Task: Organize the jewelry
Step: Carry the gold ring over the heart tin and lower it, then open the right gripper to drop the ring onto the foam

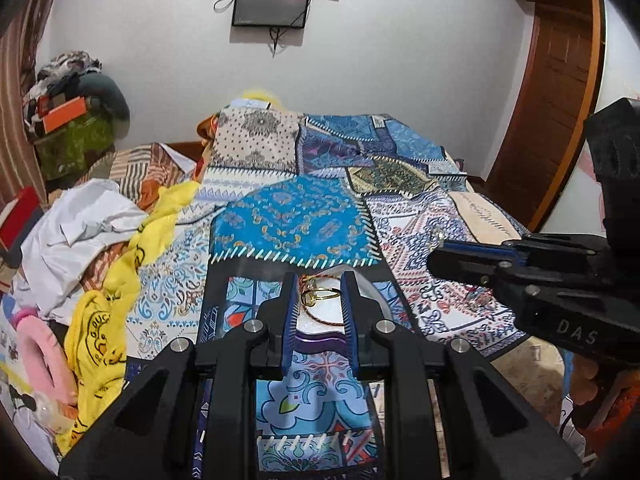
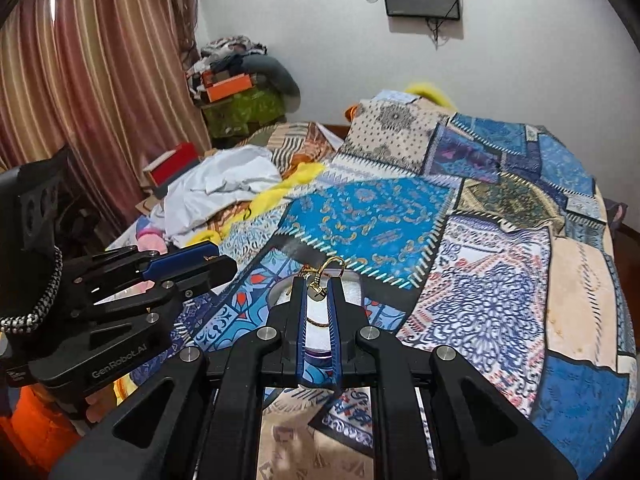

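A white oval jewelry tray (image 1: 370, 300) lies on the patterned bedspread (image 1: 296, 220). In it lie a gold ring (image 1: 320, 295) and a thin reddish cord bracelet (image 1: 320, 320). My left gripper (image 1: 319, 280) hovers over the tray, open, its fingers on either side of the ring. My right gripper (image 2: 318, 285) is shut on a small gold bangle with a charm (image 2: 326, 276), held just above the same tray (image 2: 352, 292). In the left wrist view the right gripper (image 1: 434, 258) sits to the right, with a bit of jewelry (image 1: 437, 238) at its tip.
A pile of white, yellow and pink clothes (image 1: 92, 248) covers the bed's left side. A red box (image 2: 172, 164) and stacked items (image 2: 236, 96) stand by the curtain (image 2: 92, 80). A wooden door (image 1: 560, 80) is at right, a wall screen (image 1: 272, 4) beyond.
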A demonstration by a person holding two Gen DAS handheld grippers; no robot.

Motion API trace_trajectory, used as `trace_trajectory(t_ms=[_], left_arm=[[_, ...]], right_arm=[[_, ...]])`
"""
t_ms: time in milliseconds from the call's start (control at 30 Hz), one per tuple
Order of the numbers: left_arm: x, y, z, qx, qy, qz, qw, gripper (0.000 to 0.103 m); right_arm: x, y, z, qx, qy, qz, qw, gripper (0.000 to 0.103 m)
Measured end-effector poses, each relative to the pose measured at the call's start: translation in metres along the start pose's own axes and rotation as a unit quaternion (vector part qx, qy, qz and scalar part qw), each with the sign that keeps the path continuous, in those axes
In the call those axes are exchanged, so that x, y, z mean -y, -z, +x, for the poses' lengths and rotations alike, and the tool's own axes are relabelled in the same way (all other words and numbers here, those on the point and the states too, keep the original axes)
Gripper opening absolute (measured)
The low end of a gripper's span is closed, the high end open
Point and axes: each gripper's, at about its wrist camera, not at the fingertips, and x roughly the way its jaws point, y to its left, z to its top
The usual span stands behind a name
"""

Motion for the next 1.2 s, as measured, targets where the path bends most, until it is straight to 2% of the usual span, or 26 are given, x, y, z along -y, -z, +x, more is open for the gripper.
trace_trajectory(t_ms=[300,567,1133,1200], left_arm=[[-0.011,0.009,0.039,-0.037,0.015,-0.01,0.9991,0.02],[-0.013,0.014,0.067,-0.064,0.027,-0.014,0.9974,0.02],[-0.014,0.011,0.063,-0.06,0.019,-0.018,0.9979,0.02],[-0.014,0.009,0.058,-0.056,0.017,-0.019,0.9981,0.023]], right_arm=[[0.002,0.011,0.042,-0.062,-0.002,-0.011,0.998,0.009],[0.007,0.019,0.059,-0.096,-0.008,-0.008,0.995,0.009],[0.001,0.023,0.069,-0.124,-0.005,-0.017,0.992,0.009],[0.0,0.022,0.067,-0.123,-0.001,-0.016,0.992,0.011]])
